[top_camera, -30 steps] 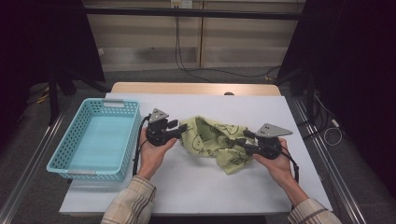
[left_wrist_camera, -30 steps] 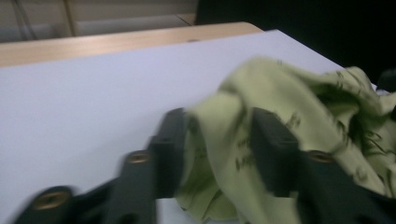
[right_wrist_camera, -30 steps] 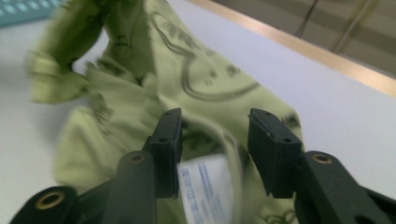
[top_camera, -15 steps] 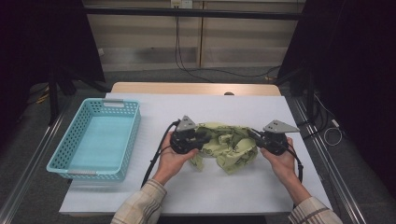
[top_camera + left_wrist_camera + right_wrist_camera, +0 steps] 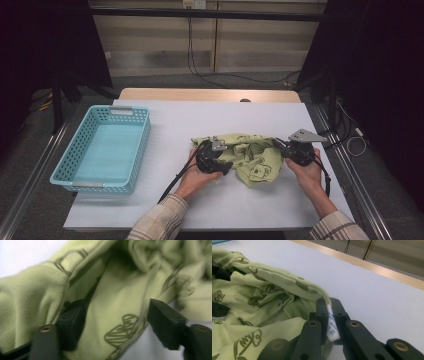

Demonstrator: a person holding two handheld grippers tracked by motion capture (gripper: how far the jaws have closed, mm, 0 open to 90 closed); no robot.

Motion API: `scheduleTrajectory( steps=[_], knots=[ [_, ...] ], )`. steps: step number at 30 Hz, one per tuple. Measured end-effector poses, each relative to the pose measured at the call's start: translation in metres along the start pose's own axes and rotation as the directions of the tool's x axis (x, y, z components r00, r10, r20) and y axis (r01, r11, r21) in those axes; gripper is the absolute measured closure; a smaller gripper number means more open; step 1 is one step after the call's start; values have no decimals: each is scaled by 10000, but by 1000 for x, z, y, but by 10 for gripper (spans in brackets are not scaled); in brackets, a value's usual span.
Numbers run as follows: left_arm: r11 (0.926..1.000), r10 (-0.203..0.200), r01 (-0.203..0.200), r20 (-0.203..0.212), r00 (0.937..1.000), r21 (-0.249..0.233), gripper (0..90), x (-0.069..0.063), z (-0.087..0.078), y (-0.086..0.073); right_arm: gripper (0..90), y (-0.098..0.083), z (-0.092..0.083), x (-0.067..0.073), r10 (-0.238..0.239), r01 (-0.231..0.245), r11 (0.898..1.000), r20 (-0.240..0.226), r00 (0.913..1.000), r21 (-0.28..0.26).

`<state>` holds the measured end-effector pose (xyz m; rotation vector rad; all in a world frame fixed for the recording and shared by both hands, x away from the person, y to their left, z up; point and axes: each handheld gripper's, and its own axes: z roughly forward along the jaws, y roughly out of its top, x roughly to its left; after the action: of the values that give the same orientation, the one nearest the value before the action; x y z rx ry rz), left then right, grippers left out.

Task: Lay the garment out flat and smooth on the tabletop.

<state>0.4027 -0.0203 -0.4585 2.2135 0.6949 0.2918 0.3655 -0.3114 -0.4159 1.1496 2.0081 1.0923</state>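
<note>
Looking down from the high view, we have the green garment [image 5: 250,157] crumpled on the white bench [image 5: 165,125] between our two tools: the left hand-held gripper [image 5: 226,166] at its near-left edge, the right hand-held gripper [image 5: 280,145] at its right edge, with the blue basket [image 5: 134,150] well off beyond the left one. In the left gripper view, that tool's jaws stand spread and have just been opening, with a printed fold of the cloth [image 5: 117,315] lying loose between them, unpinched. In the right gripper view, the jaws are pressed together on the garment's hem at its white label [image 5: 331,323]. We judge we are mid-regrasp while spreading or folding; next the left jaws must close on a clean edge.
</note>
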Motion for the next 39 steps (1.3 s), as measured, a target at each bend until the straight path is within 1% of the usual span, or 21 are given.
scheduleTrajectory(
  steps=[1, 2, 3, 4, 7, 13, 15, 19, 20, 22, 25, 28, 29, 30, 32, 33, 34, 35, 37, 38, 39],
  knots=[
    [9999, -154, 154, -14, 9999, 29, 463, 2, -2, 0, 873, 0, 0, 1, 22, -22, 10000, -25, 10000, 13],
    [9997, -253, 252, -23, 9997, -36, 606, 3, -4, 1, 873, -1, 0, 1, 36, -35, 10000, -34, 10000, 33],
    [9998, -188, 188, -63, 9998, -37, 606, 4, -6, 1, 873, -1, 0, 1, 36, -35, 10000, -34, 10000, 33],
    [9997, -233, 232, -127, 9996, -85, 734, 4, -6, 1, 872, -2, 0, 1, 33, -33, 9999, -66, 10000, 125],
    [9996, -266, 266, -132, 9996, 2, 775, 6, -9, 2, 871, -3, 1, 2, -44, 46, 9999, -129, 9999, 165],
    [9987, -514, 514, -20, 9987, 30, 786, 18, -28, -2, 870, -7, 6, 6, -122, 138, 9985, -305, 9995, 524],
    [9971, -749, 746, -251, 9969, -134, 788, 28, -40, -7, 866, -12, 13, 13, -363, 405, 9945, -448, 9983, 970],
    [9939, -1068, 1055, -416, 9934, -320, 787, 35, -45, -16, 865, -16, 21, 20, -717, 771, 9898, -493, 9962, 1196],
    [9902, -1318, 1302, -298, 9908, -514, 787, 39, -44, -18, 866, -16, 23, 19, -721, 785, 9893, -553, 9959, 1234],
    [9871, -1508, 1486, -348, 9879, -602, 786, 39, -43, -17, 866, -17, 26, 20, -653, 727, 9882, -588, 9961, 1346],
    [9847, -1612, 1583, -357, 9863, -721, 784, 40, -43, -16, 873, -16, 28, 22, -498, 634, 9838, -840, 9952, 1677],
    [9823, -1773, 1750, -316, 9836, -667, 708, 39, -42, -15, 870, -16, 25, 19, -371, 523, 9863, -985, 9944, 1566],
    [9791, -1905, 1879, -272, 9813, -777, 670, 37, -43, -15, 858, -15, 23, 18, -362, 497, 9890, -982, 9945, 1394],
    [9809, -1790, 1770, -185, 9837, -801, 635, 36, -44, -14, 819, -15, 21, 16, -293, 414, 9924, -1045, 9941, 1158],
    [9773, -1597, 1595, 99, 9871, -1391, 566, 30, -54, -7, 710, -11, 16, 14, -106, 180, 9969, -964, 9953, 760],
    [9773, -1597, 1595, 99, 9871, -1391, 532, 30, -54, -7, 710, -11, 16, 14, -106, 180, 9969, -964, 9953, 760],
    [9655, -1769, 1810, 386, 9835, -1875, 511, 26, -60, -2, 657, -7, 10, 11, 55, -17, 9992, -988, 9951, 392],
    [9656, -1672, 1737, 497, 9847, -1934, 502, 24, -62, 0, 598, -6, 9, 10, 111, -84, 9995, -899, 9959, 306],
    [9648, -1656, 1755, 660, 9840, -1959, 492, 20, -62, 1, 556, -6, 8, 9, 232, -204, 9992, -856, 9961, 333],
    [9734, -1406, 1555, 968, 9853, -1685, 499, 13, -56, 1, 508, -7, 11, 7, 421, -380, 9984, -1054, 9935, 409],
    [9810, -1254, 1367, 876, 9882, -1379, 497, 10, -52, 0, 471, -8, 14, 7, 464, -404, 9979, -1210, 9916, 515]
  ],
)
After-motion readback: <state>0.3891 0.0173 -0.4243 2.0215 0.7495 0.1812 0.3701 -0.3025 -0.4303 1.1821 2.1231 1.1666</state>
